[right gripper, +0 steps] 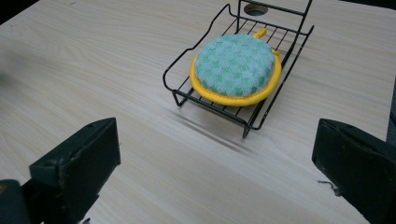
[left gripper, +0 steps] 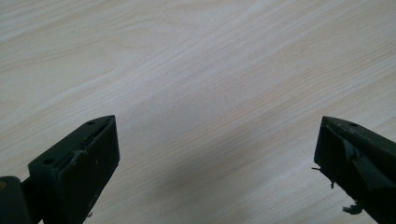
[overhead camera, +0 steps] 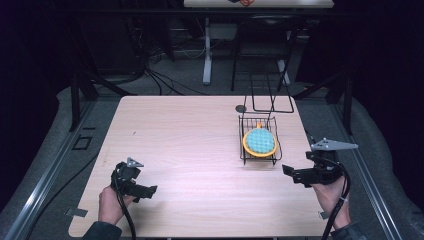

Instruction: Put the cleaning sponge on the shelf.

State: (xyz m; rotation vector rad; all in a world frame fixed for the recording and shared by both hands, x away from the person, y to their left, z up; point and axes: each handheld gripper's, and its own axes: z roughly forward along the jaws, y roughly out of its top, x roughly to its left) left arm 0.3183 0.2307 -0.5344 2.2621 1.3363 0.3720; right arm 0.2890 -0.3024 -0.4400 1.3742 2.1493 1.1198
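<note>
Round scouring pad (overhead camera: 260, 141), teal and white weave on a yellow rim, lying flat inside the black wire rack (overhead camera: 243, 150) at right of centre in the high view; rack standing on the pale wooden table (overhead camera: 180, 150), with a tall wire frame (overhead camera: 272, 107) just behind it toward the top of the frame. In the right gripper view, same pad (right gripper: 235, 65) at upper centre, small yellow loop pointing away toward the rack's back rail.

Right tool (overhead camera: 295, 175) at lower right of the high view, jaws spread wide and empty, apart from the rack and just below its near edge. Left tool (overhead camera: 145, 191) at lower left, jaws likewise wide and empty above bare table (left gripper: 196, 84), well apart from the rack.

Likely hazards: rack light and unsecured, so a careless sweep of the right tool past its near corner probably enough to nudge or tip it; pad soft and resting loosely on thin wires, so a jolt perhaps enough to slide it against the low side rail; trailing cable of the right tool a possible snag on the rack's raised wire ends.
</note>
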